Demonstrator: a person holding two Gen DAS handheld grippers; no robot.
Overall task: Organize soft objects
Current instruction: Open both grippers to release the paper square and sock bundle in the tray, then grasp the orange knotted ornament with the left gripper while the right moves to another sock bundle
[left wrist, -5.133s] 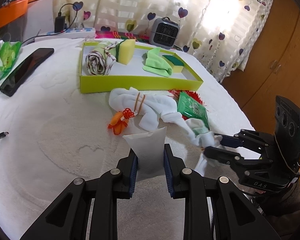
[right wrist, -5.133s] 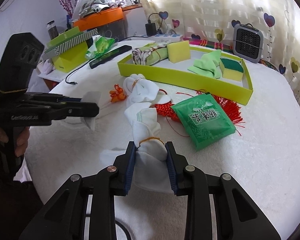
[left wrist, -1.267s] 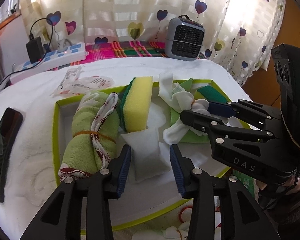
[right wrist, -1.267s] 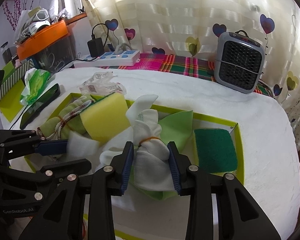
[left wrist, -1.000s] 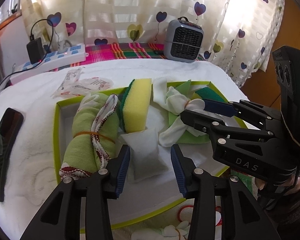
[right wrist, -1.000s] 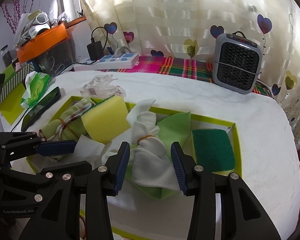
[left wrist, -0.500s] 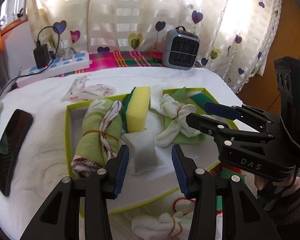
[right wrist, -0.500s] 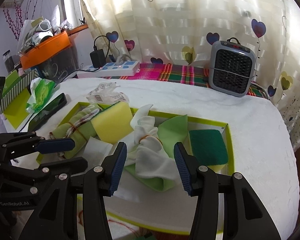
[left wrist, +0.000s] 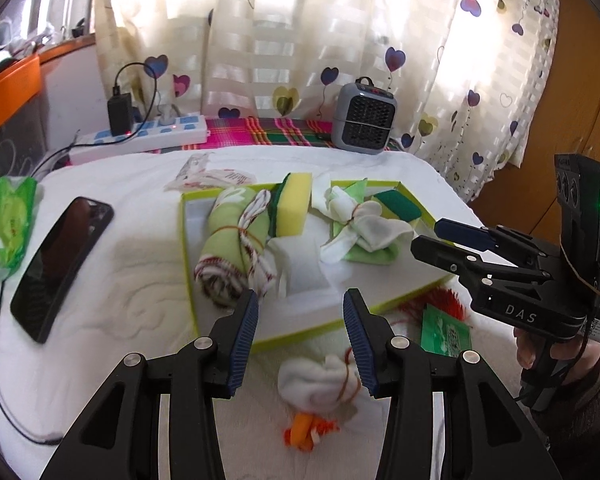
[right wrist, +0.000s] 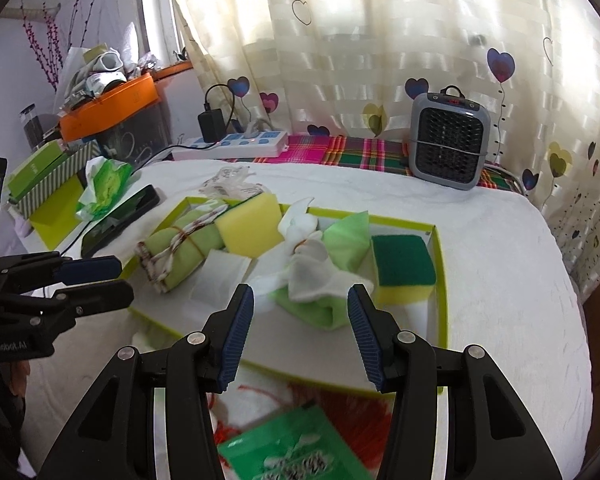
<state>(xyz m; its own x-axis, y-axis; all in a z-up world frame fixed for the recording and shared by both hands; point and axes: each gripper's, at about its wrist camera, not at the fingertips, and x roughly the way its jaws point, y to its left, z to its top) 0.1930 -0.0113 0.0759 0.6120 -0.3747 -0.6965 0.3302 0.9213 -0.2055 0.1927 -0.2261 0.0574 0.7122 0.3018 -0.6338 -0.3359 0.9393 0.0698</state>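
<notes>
**Tray mostly filled, a few soft items left outside**

While both grippers hang empty, much is already in the lime-green cardboard tray (right wrist: 440, 272): rolled green towel (right wrist: 180, 252), yellow sponge (right wrist: 250, 226), flat white pouch (right wrist: 220, 276), knotted white sock bundle (right wrist: 308, 264) on green cloth. Left gripper (left wrist: 302, 340) and right gripper (right wrist: 300, 328) jaws are apart, nothing between. Left on the white-covered table (left wrist: 112, 300): small white sock bundle (left wrist: 320, 380), orange knot, green packet (left wrist: 446, 332). Black phone (left wrist: 60, 260) lies well clear.

white bed (left wrist: 132, 300), green tray (left wrist: 186, 264), phone (left wrist: 62, 260)
</notes>
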